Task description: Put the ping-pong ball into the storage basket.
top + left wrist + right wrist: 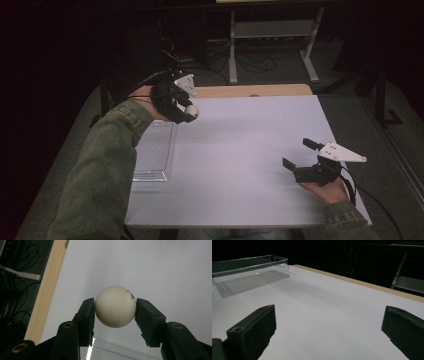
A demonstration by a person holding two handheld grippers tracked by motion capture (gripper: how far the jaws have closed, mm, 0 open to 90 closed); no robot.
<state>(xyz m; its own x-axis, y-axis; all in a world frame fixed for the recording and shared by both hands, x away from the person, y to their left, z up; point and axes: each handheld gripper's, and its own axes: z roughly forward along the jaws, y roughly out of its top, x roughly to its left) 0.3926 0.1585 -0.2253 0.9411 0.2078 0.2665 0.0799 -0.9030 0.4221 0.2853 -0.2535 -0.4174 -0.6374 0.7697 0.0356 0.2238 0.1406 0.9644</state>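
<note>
So the person is holding a white ball (115, 306) in the left hand-held gripper (186, 111), and it's pinched right between the two black jaws, one pad on each side. There's a small reddish mark near the top of it, too small to read. The ball is up in the air over the far left part of the table (240, 150), just past the far end of the clear plastic tray (152, 150) that's sitting along the table's left edge.

The right hand-held gripper (300, 157) is resting low near the right side of the table with its jaws standing wide apart and nothing between them. It's well away from the ball and the tray.

My read is that this is the carrying step: ball grabbed, now getting taken to the tray. The tray looks empty, so it seems like the obvious drop spot. The next move probably calls for swinging the ball back over the tray's opening, lowering it inside the walls, and only then letting the jaws go, since a round ball is going to roll off if it's released over bare table.
</note>
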